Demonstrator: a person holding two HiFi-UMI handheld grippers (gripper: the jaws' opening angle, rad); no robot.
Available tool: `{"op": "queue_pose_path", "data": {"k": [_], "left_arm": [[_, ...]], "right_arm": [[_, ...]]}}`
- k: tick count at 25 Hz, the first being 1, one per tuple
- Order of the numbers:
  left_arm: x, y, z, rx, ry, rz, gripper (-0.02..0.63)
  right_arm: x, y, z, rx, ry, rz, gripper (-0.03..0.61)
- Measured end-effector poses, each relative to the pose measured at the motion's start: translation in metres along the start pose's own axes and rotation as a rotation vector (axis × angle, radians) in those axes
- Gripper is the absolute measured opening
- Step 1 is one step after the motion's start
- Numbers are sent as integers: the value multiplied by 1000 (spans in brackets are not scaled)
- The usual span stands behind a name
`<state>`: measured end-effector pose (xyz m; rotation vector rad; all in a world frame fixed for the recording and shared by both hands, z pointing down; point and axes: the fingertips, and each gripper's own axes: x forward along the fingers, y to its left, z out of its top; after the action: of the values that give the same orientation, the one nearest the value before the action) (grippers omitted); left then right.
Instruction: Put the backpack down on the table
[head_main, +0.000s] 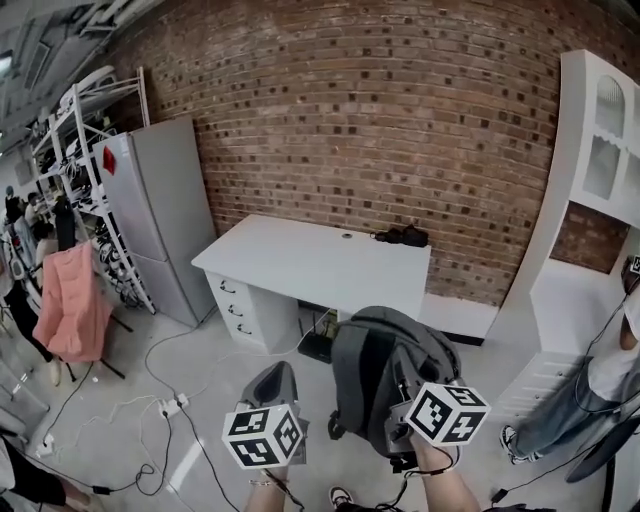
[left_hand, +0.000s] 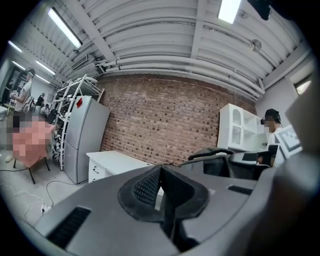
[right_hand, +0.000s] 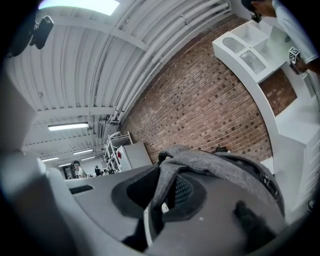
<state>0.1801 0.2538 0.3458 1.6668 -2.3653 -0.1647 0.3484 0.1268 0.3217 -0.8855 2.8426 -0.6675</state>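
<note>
A grey backpack (head_main: 385, 375) hangs in the air in front of me, above the floor and short of the white table (head_main: 310, 255). My right gripper (head_main: 405, 405) is shut on a grey fabric strap of the backpack (right_hand: 215, 170), which runs between its jaws. My left gripper (head_main: 278, 370) is beside the bag on the left, apart from it, shut with nothing between its pads. In the left gripper view the backpack (left_hand: 220, 160) shows to the right and the table (left_hand: 112, 160) stands ahead by the brick wall.
A small black object (head_main: 402, 237) lies at the table's far right corner. A grey fridge (head_main: 165, 215) stands left of the table and a tall white cabinet (head_main: 590, 200) on the right. Cables (head_main: 160, 405) trail over the floor. A person (head_main: 600, 390) stands at the right edge.
</note>
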Motion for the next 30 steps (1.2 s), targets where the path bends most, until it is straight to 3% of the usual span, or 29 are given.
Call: {"op": "queue_pose_path", "data": {"k": [5,19,30], "left_arm": [[37,-2,14,4,-21,-3,11],[135,20,41,7,-46,1,11],[181,36,51,10,-33,6,11]], "right_arm": [[30,-21,12,29,15,-6,46],[119,-44,67,-20,-15,10,46],[163,-57,90,0,-36,6,46]]}}
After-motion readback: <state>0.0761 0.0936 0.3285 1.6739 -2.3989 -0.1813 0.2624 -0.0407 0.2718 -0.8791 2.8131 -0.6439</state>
